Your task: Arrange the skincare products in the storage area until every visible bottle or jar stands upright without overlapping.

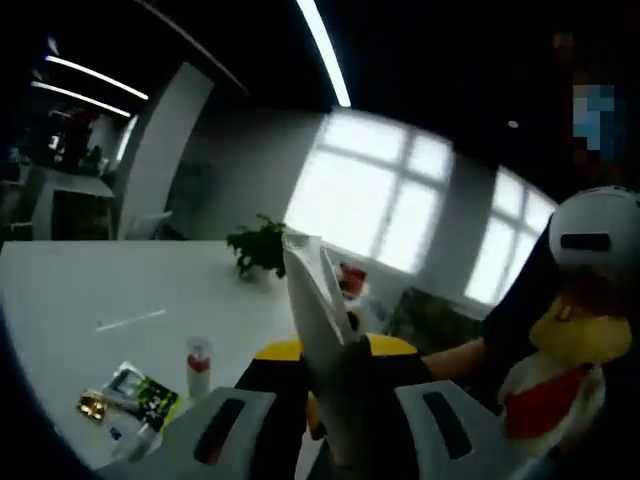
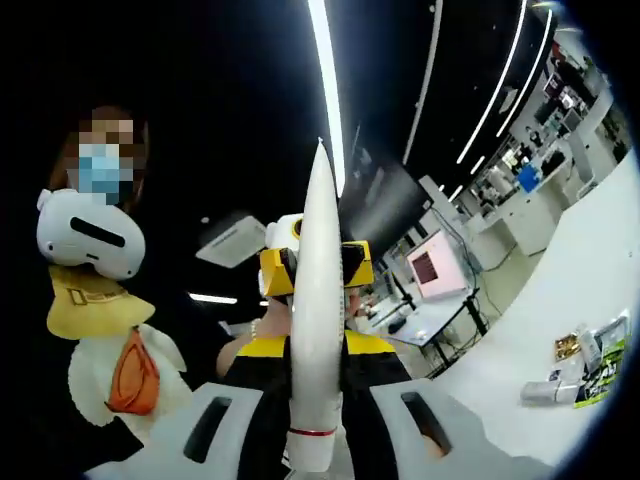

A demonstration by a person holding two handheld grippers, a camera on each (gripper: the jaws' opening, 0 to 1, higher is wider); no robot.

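Rising between the left gripper (image 1: pixel 335 380)'s jaws in the left gripper view is a white tube (image 1: pixel 318 310), clamped with its flat crimped end pointing up. Beyond it lies a white table (image 1: pixel 120 290). On that table, near the lower left, a small white bottle with a red band (image 1: pixel 199 365) stands upright, just beside a heap of sachets and small packets (image 1: pixel 125 400). A potted plant (image 1: pixel 260 247) sits at the table's far edge, before bright windows.

Over in the right gripper view, the right gripper (image 2: pixel 315 420) is clamped on the same white tube (image 2: pixel 317 300), whose red-ringed end sits low between the jaws and whose crimped tip points upward. At the far right, packets (image 2: pixel 585 365) lie flat on the white table (image 2: pixel 540 330).
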